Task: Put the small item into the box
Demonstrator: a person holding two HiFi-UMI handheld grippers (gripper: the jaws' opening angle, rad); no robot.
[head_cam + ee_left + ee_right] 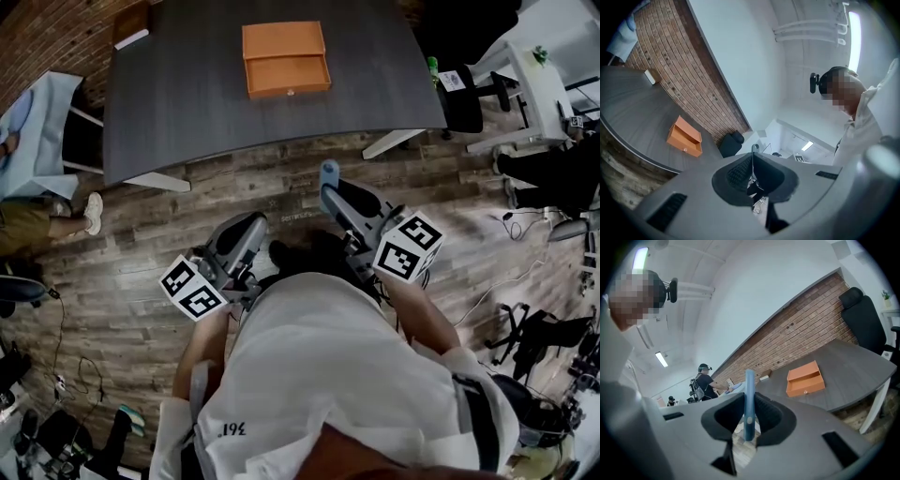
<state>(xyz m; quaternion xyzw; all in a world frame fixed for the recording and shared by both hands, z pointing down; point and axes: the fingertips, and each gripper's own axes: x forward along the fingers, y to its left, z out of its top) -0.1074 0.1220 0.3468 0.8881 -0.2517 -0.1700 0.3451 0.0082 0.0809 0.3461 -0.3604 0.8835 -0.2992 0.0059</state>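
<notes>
An orange box (286, 59) with its drawer pulled open lies on the dark grey table (187, 103), far ahead of both grippers. It also shows in the left gripper view (684, 137) and the right gripper view (805, 378). My right gripper (328, 187) is shut on a slim blue item (749, 401) that stands upright between its pads, its tip poking out (329, 171). My left gripper (255, 225) is held over the wooden floor, its pads (740, 173) closed together with nothing between them. Both grippers are short of the table edge.
A black office chair (469, 94) stands at the table's right end, beside a white desk (534, 84). A seated person (28, 216) and a light blue table (33, 122) are at the left. A small book (131, 26) lies on the table's far left corner.
</notes>
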